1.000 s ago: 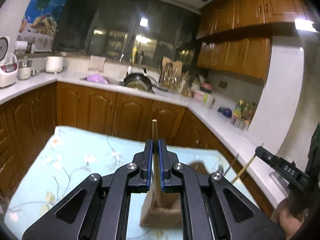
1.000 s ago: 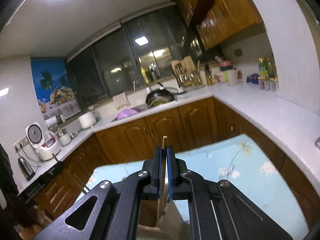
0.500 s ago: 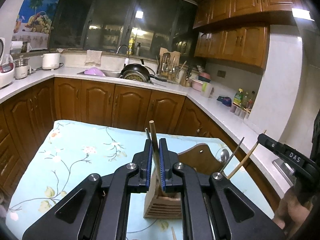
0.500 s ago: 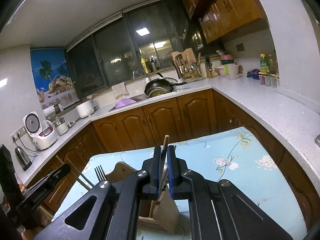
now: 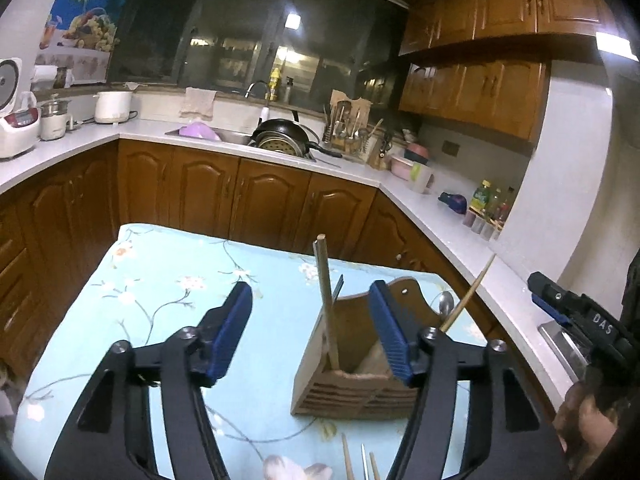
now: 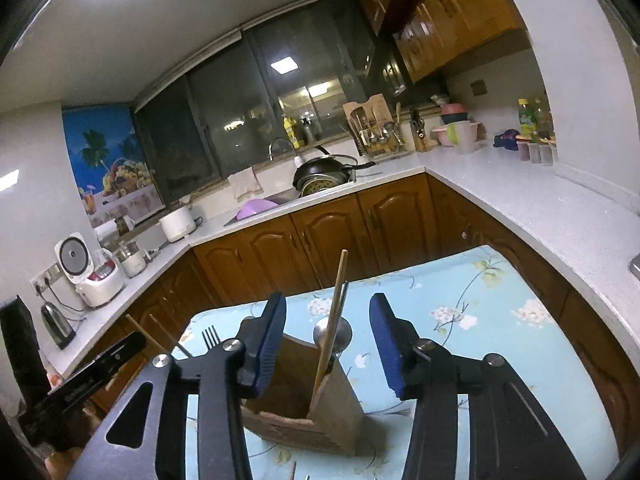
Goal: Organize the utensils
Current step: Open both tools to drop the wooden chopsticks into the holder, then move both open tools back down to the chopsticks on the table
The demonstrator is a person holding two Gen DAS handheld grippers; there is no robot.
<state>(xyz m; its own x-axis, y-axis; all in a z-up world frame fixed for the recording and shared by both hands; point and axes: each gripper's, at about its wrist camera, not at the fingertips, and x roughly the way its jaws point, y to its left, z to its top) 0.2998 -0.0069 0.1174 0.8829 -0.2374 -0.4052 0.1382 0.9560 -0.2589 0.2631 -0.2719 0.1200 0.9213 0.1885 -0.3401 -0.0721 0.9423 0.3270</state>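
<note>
A wooden utensil holder point(image 5: 348, 380) stands on the floral table point(image 5: 160, 280); it also shows in the right wrist view point(image 6: 304, 408). A wooden chopstick point(image 5: 326, 300) stands free in it, with another point(image 5: 468, 296) leaning right. In the right wrist view a chopstick point(image 6: 330, 324), a spoon point(image 6: 332, 334) and a fork point(image 6: 210, 338) stick up from the holder. My left gripper point(image 5: 316, 332) is open, its right finger in front of the holder. My right gripper point(image 6: 326, 344) is open astride the holder. More utensil tips point(image 5: 360, 460) lie at the near edge.
Brown cabinets point(image 5: 240, 196) and a white counter point(image 5: 440, 220) run around the table on the far and right sides. A sink with a black pan point(image 5: 280, 136) is at the back. A rice cooker point(image 6: 92, 272) and kettle point(image 6: 58, 324) stand on the left counter.
Both grippers have opened and let go of their chopsticks, which now stand in the holder. Both cameras have tilted down toward the table.
</note>
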